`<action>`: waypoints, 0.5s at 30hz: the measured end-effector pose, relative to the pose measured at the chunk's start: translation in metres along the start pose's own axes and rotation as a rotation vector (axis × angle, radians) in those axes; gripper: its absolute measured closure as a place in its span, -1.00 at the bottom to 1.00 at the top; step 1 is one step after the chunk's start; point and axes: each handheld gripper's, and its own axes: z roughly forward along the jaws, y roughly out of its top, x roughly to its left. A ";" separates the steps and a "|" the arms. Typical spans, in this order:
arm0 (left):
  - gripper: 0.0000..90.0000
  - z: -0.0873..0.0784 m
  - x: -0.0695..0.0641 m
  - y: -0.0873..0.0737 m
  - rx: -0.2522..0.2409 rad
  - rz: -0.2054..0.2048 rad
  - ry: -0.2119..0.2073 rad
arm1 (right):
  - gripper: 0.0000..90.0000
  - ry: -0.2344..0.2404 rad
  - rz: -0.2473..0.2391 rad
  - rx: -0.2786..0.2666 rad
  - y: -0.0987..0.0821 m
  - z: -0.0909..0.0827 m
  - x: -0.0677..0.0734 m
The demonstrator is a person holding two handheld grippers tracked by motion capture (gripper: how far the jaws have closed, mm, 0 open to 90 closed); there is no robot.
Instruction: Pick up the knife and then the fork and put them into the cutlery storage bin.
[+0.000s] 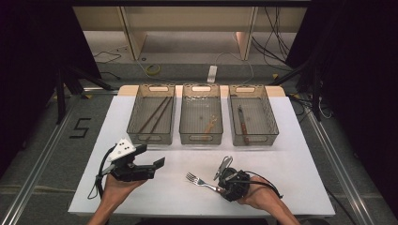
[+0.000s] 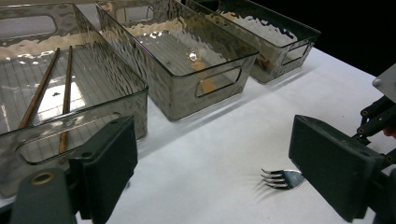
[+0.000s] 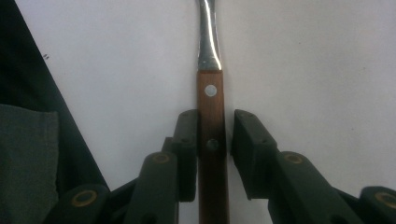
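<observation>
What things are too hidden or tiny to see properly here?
- Fork: in the high view the right hand-held gripper covers its handle.
- Fork handle: its end is cut off by the bottom edge of the right gripper view.
- Item in the middle bin: too small and blurred in the high view to identify.

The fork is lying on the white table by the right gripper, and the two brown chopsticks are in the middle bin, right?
Not quite. The chopsticks lie in the left bin, not the middle one; the high view shows it. The fork does lie on the white table, its handle between the jaws of the right gripper.
</observation>
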 end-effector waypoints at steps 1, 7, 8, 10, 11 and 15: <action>-0.67 0.000 0.000 0.000 0.002 0.000 -0.001 | 0.60 0.004 0.007 0.001 0.000 0.000 0.000; -0.67 0.000 0.000 0.000 0.001 0.000 0.002 | 0.68 0.006 0.006 0.012 0.002 0.000 -0.001; -0.67 0.000 0.000 0.000 0.002 0.001 0.003 | 0.69 0.002 -0.003 0.016 0.002 0.000 -0.001; -0.67 0.000 0.000 0.000 0.002 0.001 0.002 | 0.70 0.003 0.006 0.024 0.003 0.000 0.001; -0.67 0.000 0.000 0.000 0.001 0.001 0.002 | 0.70 0.002 0.005 0.024 0.003 0.000 0.001; -0.67 0.000 0.000 0.000 0.001 0.001 0.003 | 0.71 0.005 0.001 0.023 0.003 0.000 0.000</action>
